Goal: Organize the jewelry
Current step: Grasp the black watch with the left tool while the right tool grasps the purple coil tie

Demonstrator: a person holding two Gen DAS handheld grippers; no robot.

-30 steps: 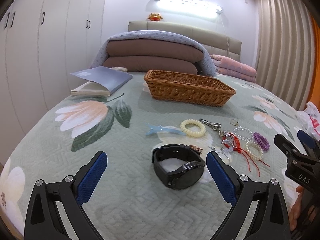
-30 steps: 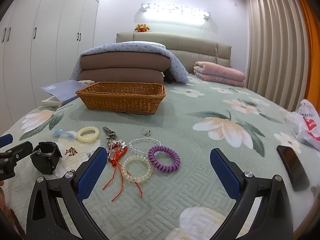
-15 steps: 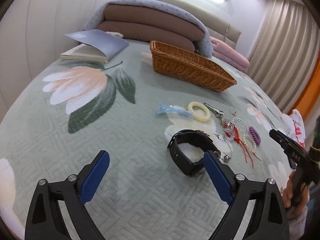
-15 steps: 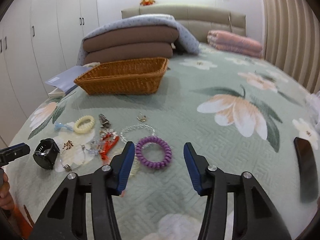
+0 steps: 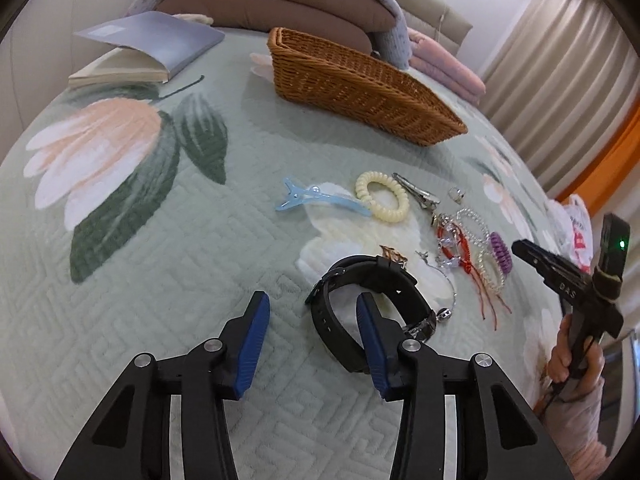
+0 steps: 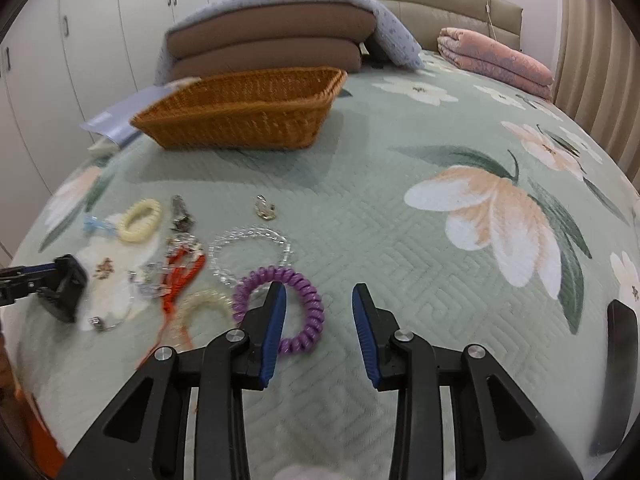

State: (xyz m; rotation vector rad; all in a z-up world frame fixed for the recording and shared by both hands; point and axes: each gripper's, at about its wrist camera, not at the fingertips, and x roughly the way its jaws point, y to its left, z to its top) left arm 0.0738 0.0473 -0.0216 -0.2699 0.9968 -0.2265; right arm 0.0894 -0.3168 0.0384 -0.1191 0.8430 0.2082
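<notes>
A black watch [image 5: 372, 300] lies on the bed. My left gripper [image 5: 312, 312] is partly open; its right finger [image 5: 370, 336] is inside the strap loop and its left finger outside, so the jaws straddle the strap's near side. My right gripper [image 6: 318, 304] is partly open over a purple coil band [image 6: 298, 308]; its left finger [image 6: 272, 320] is inside the ring. Nearby lie a cream coil band [image 5: 382, 196], a blue hair clip [image 5: 316, 200], a clear bead bracelet [image 6: 250, 252] and red cord charms [image 6: 180, 276]. A wicker basket [image 5: 360, 88] stands further back.
A book [image 5: 148, 48] lies at the back left. Folded bedding [image 6: 272, 36] and a pink blanket [image 6: 492, 60] sit near the headboard. A black phone [image 6: 612, 376] lies at the right edge of the bed. A plastic bag [image 5: 572, 228] is at the right.
Both grippers have lowered toward the bed and narrowed their jaws. The left now straddles the watch strap; the right has come down onto the purple coil band.
</notes>
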